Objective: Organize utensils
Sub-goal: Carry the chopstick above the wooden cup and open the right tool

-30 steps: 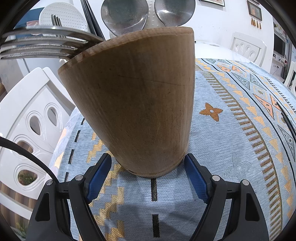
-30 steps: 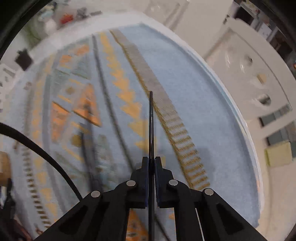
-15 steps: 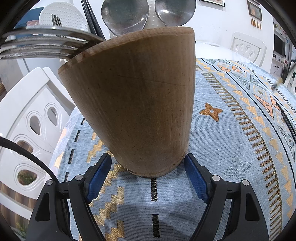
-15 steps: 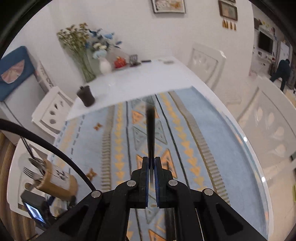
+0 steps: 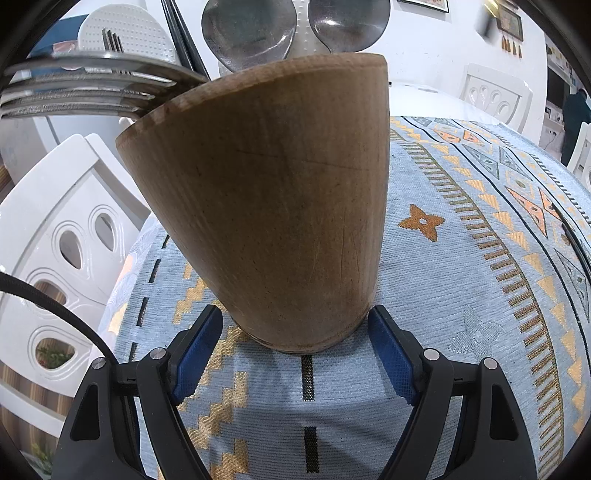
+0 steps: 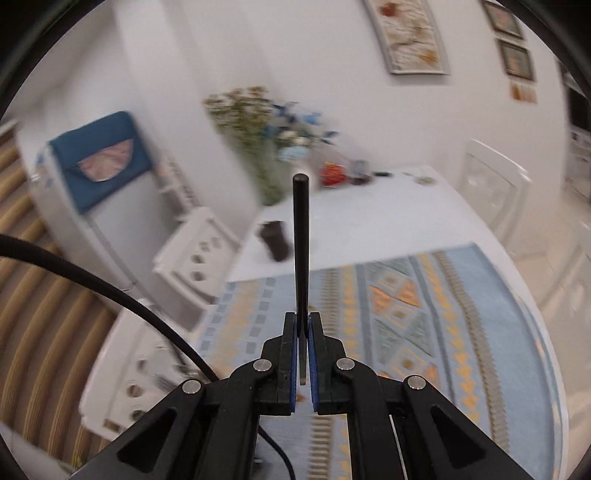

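My right claw [image 6: 303,354] is clamped on a black chopstick [image 6: 301,240], raised over the tabletop [image 6: 461,295]. My left claw [image 5: 295,354] grips the wooden holder [image 5: 266,206] at its base. If that grip slips, I think the holder could tip. It holds forks [image 5: 85,88], spoons [image 5: 251,33] and dark chopsticks [image 5: 181,37].

black grippers [image 5: 295,332]; blue pads [image 5: 391,354]

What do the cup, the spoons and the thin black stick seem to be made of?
Cup: likely wood, matte brown, with faint grain and scratches.
Spoons: metal, dull grey with soft reflections.
Stick: smooth, matte black; plastic or lacquered wood, hard to tell.
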Available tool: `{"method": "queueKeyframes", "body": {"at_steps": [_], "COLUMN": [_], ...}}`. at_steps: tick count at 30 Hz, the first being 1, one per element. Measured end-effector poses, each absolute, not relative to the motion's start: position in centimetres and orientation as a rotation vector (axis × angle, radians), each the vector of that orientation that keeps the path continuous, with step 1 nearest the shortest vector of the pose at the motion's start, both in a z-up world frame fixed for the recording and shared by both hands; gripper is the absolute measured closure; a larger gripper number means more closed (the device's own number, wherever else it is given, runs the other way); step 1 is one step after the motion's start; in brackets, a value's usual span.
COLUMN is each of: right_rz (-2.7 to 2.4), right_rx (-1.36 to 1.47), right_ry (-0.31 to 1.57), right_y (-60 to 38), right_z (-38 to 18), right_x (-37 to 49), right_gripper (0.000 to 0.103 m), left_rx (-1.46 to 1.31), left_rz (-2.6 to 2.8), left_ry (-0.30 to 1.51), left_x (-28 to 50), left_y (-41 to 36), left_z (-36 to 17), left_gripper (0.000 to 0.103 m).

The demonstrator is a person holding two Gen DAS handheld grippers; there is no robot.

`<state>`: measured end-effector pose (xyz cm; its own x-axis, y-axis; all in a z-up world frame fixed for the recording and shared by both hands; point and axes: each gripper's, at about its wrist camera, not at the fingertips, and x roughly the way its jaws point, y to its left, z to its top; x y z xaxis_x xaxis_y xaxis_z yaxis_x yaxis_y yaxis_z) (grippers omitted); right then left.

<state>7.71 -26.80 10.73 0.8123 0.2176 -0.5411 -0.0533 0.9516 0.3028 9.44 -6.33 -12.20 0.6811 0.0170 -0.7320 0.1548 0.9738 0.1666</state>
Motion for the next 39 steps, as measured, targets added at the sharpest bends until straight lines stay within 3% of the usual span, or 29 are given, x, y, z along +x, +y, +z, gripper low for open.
{"method": "queueKeyframes", "body": {"at_steps": [8,18,39], "right_rz": [0.326,0.446,0.431], "right_rx": [0.244,0.19,0.115], "right_ry": [0.571,0.656,0.726], "right_y": [-21.5,-16.6,-14.4], "right_z": [12.7,10.4,8.1], "right_x": [8.8,10.9,11.8], "right_gripper": [0.098,0.098,0.098], "left_rx": [0.222,0.219,0.218], "left_rz": [-0.079,-0.081,-0.079], "left_ry": [0.819,0.82,0.82], "left_x": [9.4,9.6,9.6], "left_y": [-6.4,-6.1,-6.1], "left_z": [-12.2,-12.2,-12.2], "left_gripper": [0.023,0.023,0.023]}}
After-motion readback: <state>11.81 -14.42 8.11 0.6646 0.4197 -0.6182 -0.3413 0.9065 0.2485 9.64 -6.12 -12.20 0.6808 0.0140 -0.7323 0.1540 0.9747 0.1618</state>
